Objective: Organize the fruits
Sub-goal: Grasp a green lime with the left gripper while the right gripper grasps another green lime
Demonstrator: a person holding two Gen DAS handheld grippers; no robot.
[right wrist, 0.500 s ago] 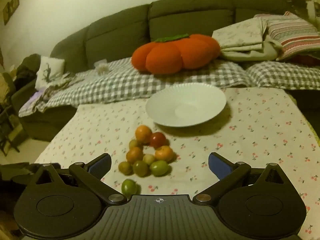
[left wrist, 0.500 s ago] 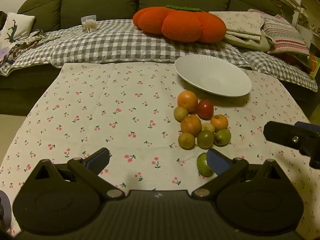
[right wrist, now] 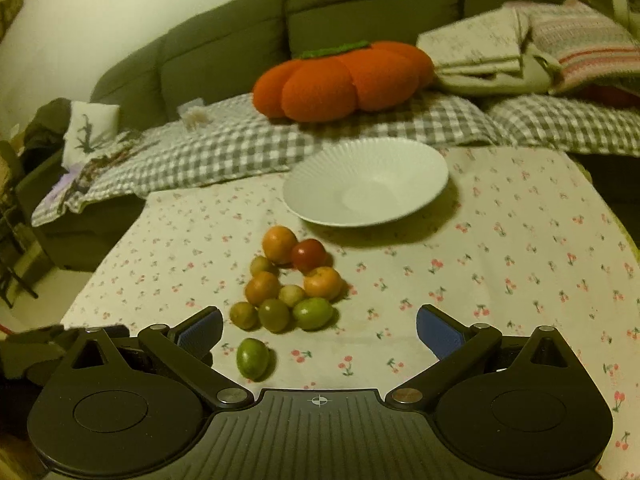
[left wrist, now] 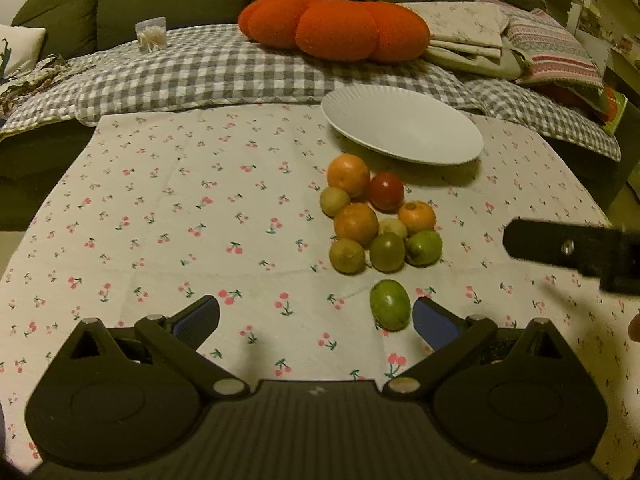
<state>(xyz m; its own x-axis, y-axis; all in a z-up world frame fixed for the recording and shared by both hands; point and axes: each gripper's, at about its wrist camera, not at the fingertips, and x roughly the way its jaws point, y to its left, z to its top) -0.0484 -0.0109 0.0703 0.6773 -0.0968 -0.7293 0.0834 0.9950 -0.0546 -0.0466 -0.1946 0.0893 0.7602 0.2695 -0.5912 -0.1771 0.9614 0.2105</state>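
Near on the counter (left wrist: 160,208), lone green fruit (left wrist: 390,304): light, round, smooth, roll-prone; grip its sides; left tool (left wrist: 316,320) and right tool (right wrist: 320,326) both open, empty.

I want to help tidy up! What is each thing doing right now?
Left gripper: jaws open, holding nothing.
Right gripper: jaws open, holding nothing.
White plate: empty, on the tablecloth.
Lone green fruit: loose, apart from the pile.
Fruit pile: clustered beside the plate.
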